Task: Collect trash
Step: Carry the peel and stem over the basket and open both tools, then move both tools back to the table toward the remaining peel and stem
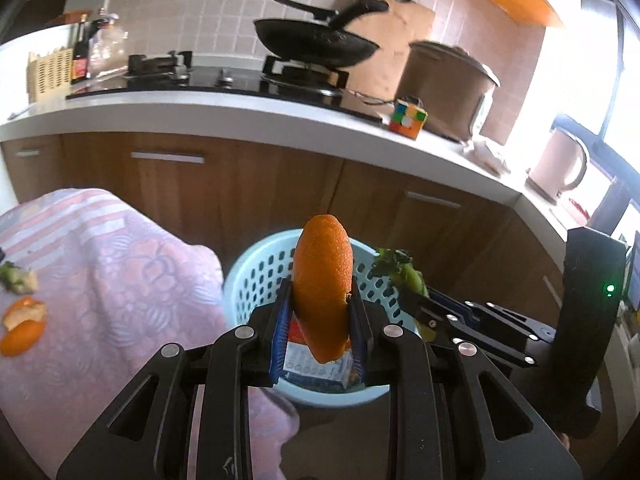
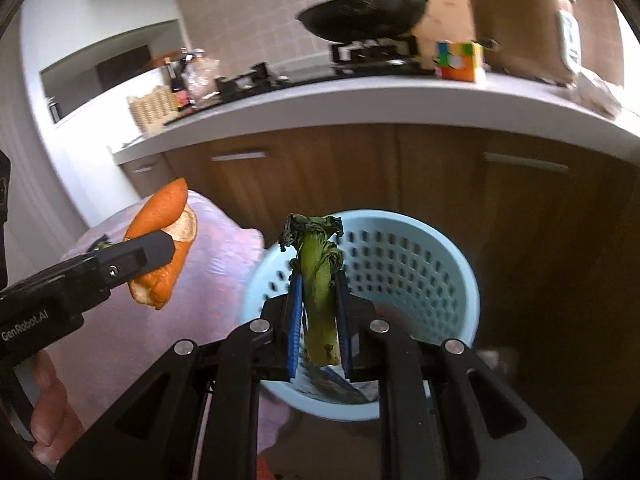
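A curl of orange peel (image 1: 323, 288) is held upright at the centre of the left wrist view, clamped between the narrowed blue pads of the left gripper (image 1: 320, 308) above a pale blue perforated wastebasket (image 1: 256, 268) standing on the floor before wooden kitchen cabinets (image 1: 168, 176). In the right wrist view a wilted green vegetable stalk (image 2: 318, 292) is pinched at mid-frame by the right gripper (image 2: 318, 312), its jaws drawn close on the stem, with the basket's open mouth just behind it. Printed packaging (image 1: 316, 364) is seen already lying in the basket. More peel (image 1: 24, 326) and a vegetable scrap (image 1: 18, 278) are left on the pink patterned cloth (image 1: 120, 264) at the left of the frame. Both held pieces are judged light and limp: the peel leathery and springy, best taken across its curled edges; the stalk soft and easily crushed, best gripped at its firmer base, not its shrivelled dark leaves.
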Demonstrator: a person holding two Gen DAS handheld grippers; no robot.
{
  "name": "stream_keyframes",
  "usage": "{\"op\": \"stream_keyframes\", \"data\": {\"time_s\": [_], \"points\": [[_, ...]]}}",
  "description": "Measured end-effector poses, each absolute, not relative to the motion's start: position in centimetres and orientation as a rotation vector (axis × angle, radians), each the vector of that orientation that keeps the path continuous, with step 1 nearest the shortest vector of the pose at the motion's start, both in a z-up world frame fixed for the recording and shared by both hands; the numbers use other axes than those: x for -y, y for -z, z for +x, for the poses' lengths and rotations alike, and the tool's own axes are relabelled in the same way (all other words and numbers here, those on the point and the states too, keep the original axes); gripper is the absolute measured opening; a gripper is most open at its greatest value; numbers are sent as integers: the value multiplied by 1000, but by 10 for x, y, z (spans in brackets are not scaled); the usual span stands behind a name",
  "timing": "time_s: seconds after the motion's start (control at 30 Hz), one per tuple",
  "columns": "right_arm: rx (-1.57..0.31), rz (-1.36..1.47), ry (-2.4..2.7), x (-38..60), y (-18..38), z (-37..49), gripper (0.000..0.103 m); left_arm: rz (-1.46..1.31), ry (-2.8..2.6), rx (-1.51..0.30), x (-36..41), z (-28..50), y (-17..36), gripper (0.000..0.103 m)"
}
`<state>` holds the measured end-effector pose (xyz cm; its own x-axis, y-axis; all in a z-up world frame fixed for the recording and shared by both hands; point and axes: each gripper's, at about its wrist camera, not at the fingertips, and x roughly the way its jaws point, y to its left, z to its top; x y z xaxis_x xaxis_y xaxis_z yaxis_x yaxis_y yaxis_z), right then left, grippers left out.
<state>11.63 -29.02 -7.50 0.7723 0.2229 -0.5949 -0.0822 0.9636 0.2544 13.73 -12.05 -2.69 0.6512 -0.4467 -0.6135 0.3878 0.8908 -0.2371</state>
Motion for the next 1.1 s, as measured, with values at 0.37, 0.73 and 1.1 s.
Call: {"op": "stream_keyframes", "data": {"time_s": [0.37, 0.73, 1.1], "points": [[-803, 282, -170, 300, 113, 136, 14, -119, 425, -853, 135, 177, 65, 26], [-855, 345, -182, 311, 136, 145, 35, -101, 377, -847, 129, 187, 69, 68], [-784, 316, -198, 303, 112, 132, 47, -145, 357, -739, 99, 164, 35, 68]]}}
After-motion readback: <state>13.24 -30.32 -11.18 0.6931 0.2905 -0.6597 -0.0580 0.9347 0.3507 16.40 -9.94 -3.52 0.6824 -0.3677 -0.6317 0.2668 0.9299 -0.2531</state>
